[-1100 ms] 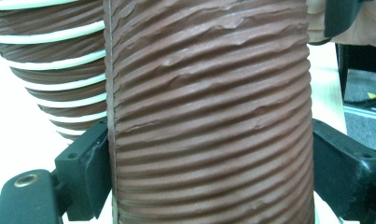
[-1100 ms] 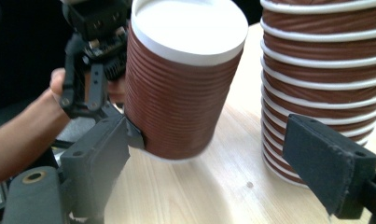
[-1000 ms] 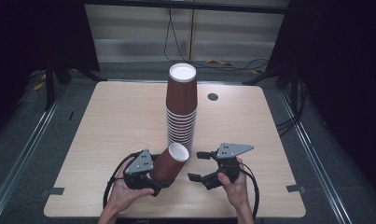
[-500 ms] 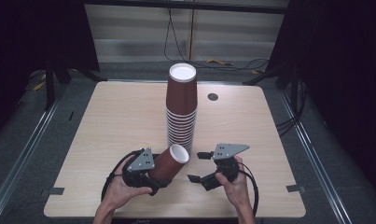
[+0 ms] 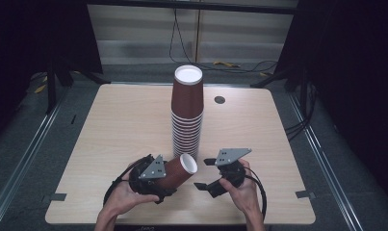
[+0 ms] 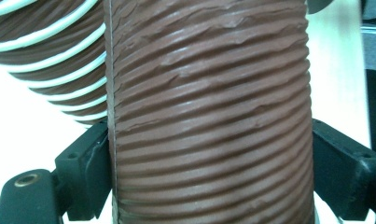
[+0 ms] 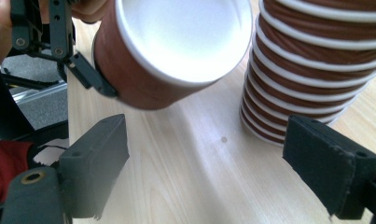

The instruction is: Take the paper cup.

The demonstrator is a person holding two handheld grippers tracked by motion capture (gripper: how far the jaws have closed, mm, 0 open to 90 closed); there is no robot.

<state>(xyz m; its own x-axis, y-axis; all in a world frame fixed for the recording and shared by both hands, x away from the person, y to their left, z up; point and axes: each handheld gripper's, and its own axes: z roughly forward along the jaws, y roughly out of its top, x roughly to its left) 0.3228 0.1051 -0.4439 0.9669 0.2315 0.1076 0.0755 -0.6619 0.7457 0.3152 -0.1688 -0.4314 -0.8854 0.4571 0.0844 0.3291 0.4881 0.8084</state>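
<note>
Wooden table (image 5: pixel 124 125) bears a tall cup stack (image 5: pixel 187 115). Left gripper (image 5: pixel 150 175) clamps a tilted brown cup (image 5: pixel 179 171); right gripper (image 5: pixel 208 174) stands wide, holding nothing

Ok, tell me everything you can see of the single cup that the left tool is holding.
The single cup is a brown paper cup with a ribbed, corrugated outer wall, a rolled white rim and a plain white inside. It looks empty. The left tool clamps it across the wall, one black jaw on each side, holding it tilted well off upright above the table, mouth toward the right tool. It sits just in front of the base of the cup stack; whether the two touch cannot be told.
</note>
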